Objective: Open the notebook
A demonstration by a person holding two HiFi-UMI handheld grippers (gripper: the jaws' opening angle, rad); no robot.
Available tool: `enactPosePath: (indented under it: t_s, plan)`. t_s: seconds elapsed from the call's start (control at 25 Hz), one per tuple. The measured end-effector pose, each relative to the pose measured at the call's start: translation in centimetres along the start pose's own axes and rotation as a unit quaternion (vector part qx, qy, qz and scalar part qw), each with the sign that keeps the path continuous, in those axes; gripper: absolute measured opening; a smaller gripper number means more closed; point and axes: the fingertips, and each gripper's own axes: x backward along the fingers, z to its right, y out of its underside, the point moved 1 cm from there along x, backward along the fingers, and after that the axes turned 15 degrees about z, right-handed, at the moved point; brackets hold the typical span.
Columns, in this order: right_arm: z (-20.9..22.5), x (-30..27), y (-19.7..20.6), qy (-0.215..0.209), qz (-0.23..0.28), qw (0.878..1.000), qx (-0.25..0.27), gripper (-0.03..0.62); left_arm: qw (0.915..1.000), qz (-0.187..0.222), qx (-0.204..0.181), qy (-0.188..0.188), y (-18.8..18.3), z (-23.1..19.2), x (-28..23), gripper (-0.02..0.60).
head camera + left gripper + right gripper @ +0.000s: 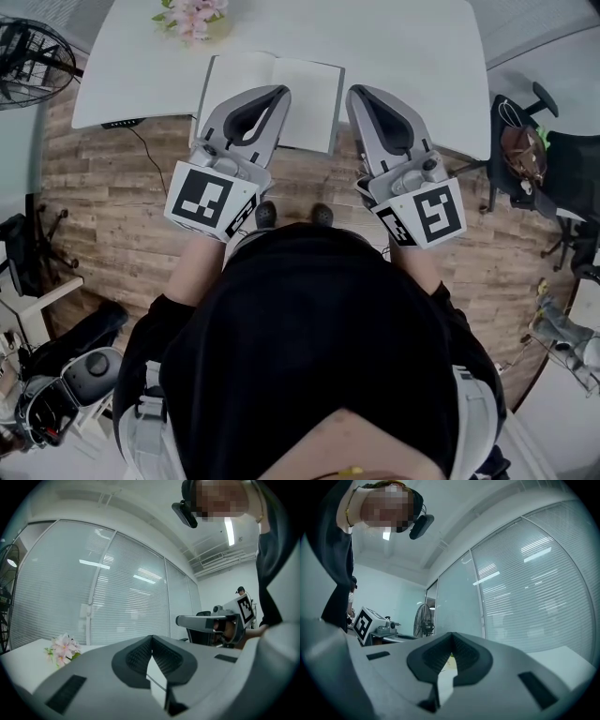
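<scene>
**Notebook Open at Near Edge; Both Claws Closed and Empty**

The notebook [309, 98] lay on the white table [412, 66] at the middle of the near edge. It was spread flat with both pages facing up. Its near side sat at, or slightly past, the table's near edge; the grippers hid the exact line. Judged from this position, the opening step looked complete.

The left gripper [279, 92] was held above the left page and the right gripper [356, 92] above the right page, both pointing toward the far edge. In each gripper view the jaws met at their tips with nothing between them. Neither claw touched the notebook as far as the head view showed. A bunch of pink flowers [192, 17] stood at the far edge, well apart from the notebook.

Possible faults from this state:

- **Notebook falls from the table.** Cause: a closed claw drags the notebook toward the person. Little or no table lies behind it at the near edge.
- **Pages creased or torn.** Cause: closed tips come down on the paper and slide. With the jaws together, they can only press or push a page, not pinch it.
- **Notebook recloses.** Cause: a tip catches under one cover's outer edge and lifts it on withdrawal.
- **Flowers disturbed.** Cause: a strong push toward the far edge; judged unlikely given the gap.
</scene>
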Motion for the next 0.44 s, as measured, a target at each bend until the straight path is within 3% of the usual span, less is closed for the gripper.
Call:
enactPosePath:
  t_s: [0.44]
  plan:
    - [-0.12, 0.12, 0.16, -0.003, -0.003, 1.0, 0.0, 0.003, 1.0, 0.003, 0.001, 0.004, 0.1, 0.11, -0.23, 0.012]
